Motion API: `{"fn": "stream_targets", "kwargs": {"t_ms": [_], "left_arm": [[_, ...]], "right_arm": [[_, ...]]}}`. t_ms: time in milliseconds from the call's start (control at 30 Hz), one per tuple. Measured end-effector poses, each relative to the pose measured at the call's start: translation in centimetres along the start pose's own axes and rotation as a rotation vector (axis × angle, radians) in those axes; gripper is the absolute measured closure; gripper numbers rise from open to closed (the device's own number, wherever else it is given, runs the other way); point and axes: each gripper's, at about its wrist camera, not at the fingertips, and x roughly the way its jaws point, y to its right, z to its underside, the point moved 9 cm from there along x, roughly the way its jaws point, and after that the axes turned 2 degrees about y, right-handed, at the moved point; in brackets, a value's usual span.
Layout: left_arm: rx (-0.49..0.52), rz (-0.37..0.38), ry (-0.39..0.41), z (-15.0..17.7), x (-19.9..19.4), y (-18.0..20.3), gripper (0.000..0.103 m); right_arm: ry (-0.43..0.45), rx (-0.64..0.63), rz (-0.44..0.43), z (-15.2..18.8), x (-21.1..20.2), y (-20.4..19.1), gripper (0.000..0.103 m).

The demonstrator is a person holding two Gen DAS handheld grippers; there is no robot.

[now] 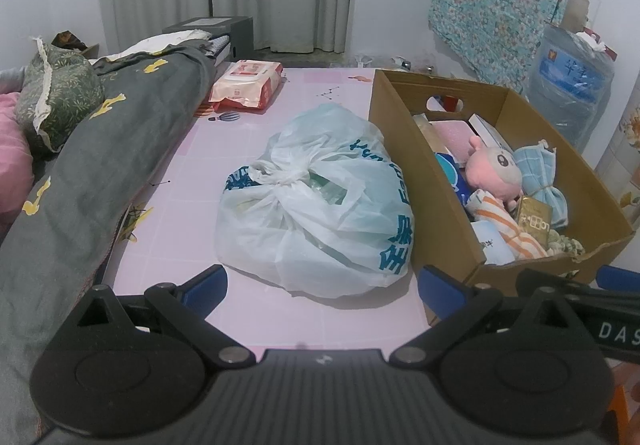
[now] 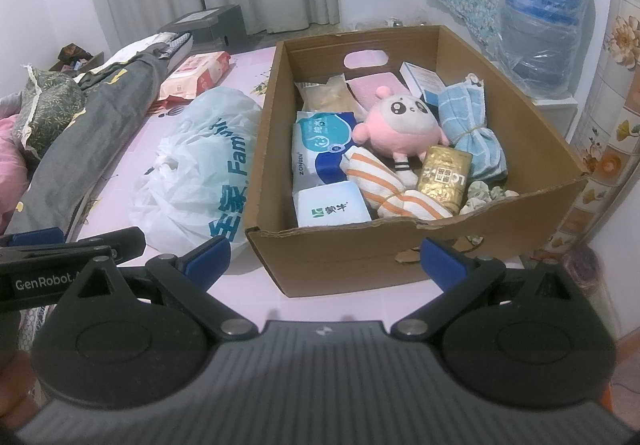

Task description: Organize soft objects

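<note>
soft things boxed, both claws wide

here, my left gripper hangs spread wide and empty over the pink tiled-pattern tabletop, its blue pads flanking the near end of a knotted white plastic shopping bag with blue print. my right gripper is equally wide and empty, just short of the torn near wall of the open brown cardboard box.

the soft things lie jumbled in the box: a round pink plush toy with a grey face, a light blue towel cinched in the middle, an orange-and-white striped cloth bundle, and white-and-blue tissue packs. a gold foil packet rests against the plush's feet.

the right view looks down into the box and shows the plush's face and the floor of the box; the left view sees it side-on, partly hidden behind the box wall, but shows the bag's knot and a pink wet-wipes pack more clearly. the bag touches the box's left wall.
</note>
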Motion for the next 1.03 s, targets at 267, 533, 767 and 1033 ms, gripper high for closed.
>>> {"fn": "stream_targets", "kwargs": {"t_ms": [267, 533, 767, 1033], "left_arm": [[0.001, 0.000, 0.000, 0.00, -0.01, -0.04, 0.001], [0.000, 0.002, 0.000, -0.02, -0.04, -0.15, 0.001], [-0.010, -0.004, 0.001, -0.05, 0.00, 0.02, 0.001], [-0.012, -0.001, 0.000, -0.02, 0.00, -0.01, 0.001]], "right_arm": [[0.000, -0.002, 0.000, -0.05, 0.05, 0.15, 0.001], [-0.003, 0.000, -0.001, -0.06, 0.05, 0.10, 0.001], [-0.003, -0.004, -0.009, -0.17, 0.32, -0.28, 0.001], [-0.006, -0.004, -0.014, -0.07, 0.35, -0.27, 0.001]]}}
